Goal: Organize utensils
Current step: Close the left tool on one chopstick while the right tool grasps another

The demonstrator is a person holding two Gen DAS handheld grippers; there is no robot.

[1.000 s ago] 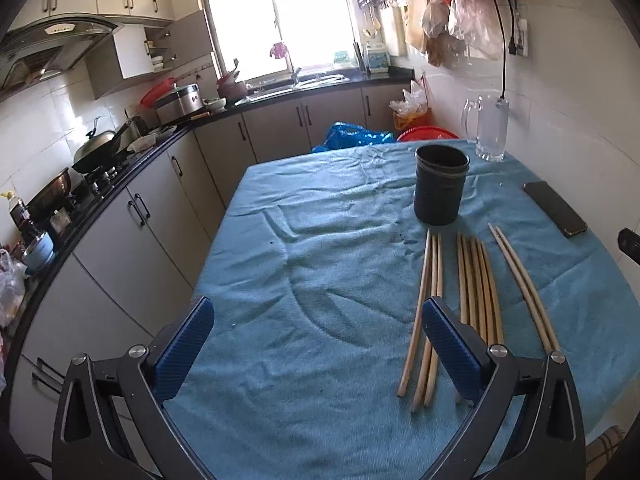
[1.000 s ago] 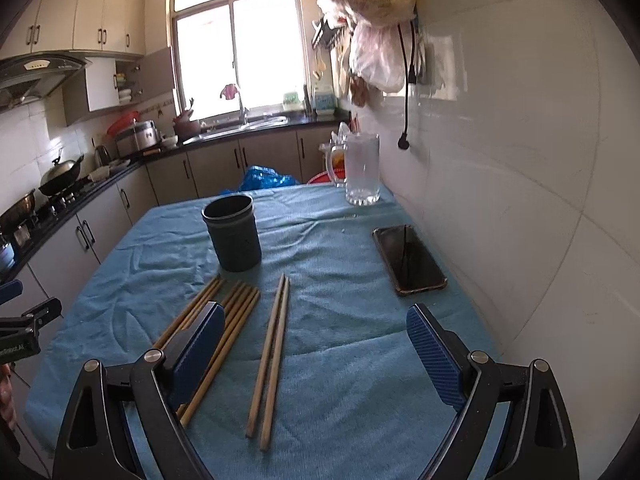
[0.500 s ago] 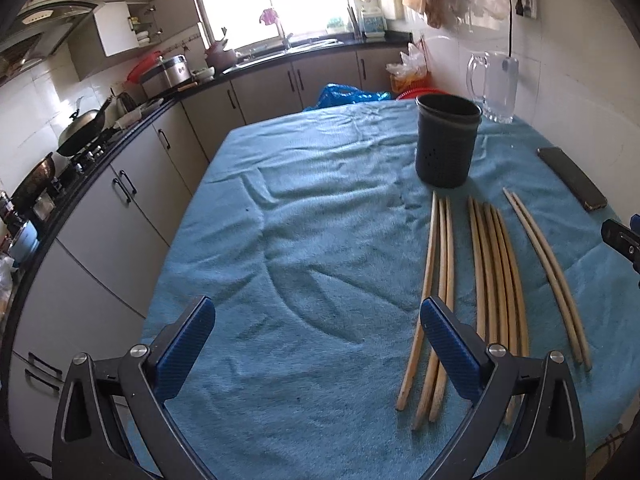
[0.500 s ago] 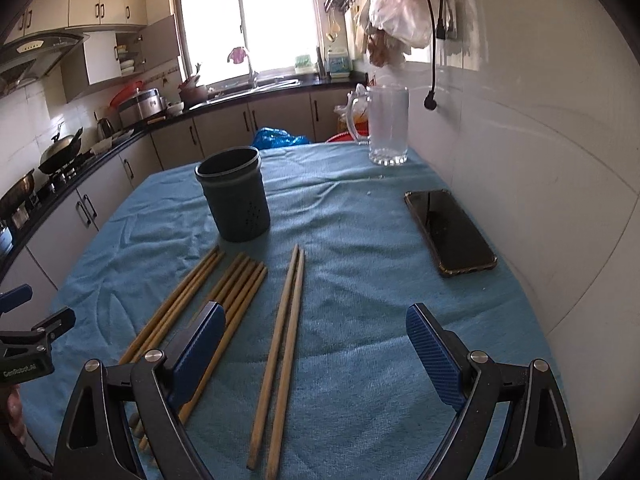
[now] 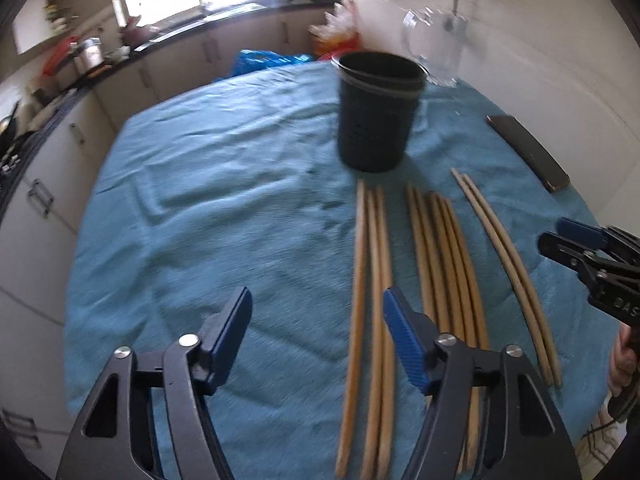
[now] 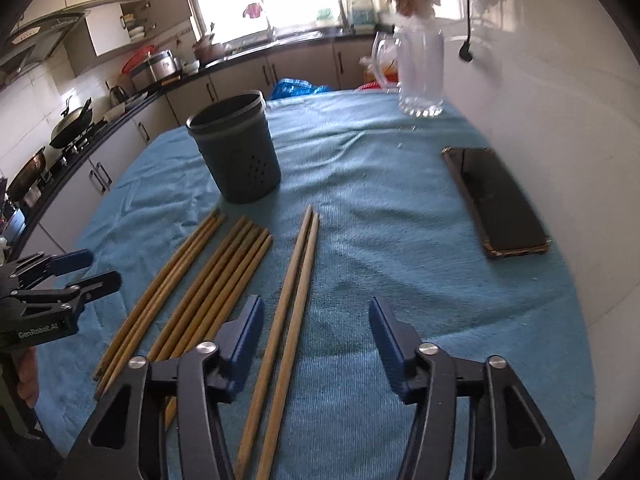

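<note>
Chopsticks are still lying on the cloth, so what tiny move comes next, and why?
Probably lower the right gripper onto the chopstick pair lying between its closing jaws. Nothing is gripped yet, every chopstick still lies flat, and the dark cup looks ready to receive them.

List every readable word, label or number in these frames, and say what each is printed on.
"GenRobot.AI": white print on the body of the left gripper, seen in the right wrist view.
"BAS", cut off by the frame edge: on the body of the right gripper, seen in the left wrist view.
Packages by the window: too blurred to read.
Holder, chopsticks, phone, mug: no text visible.
</note>
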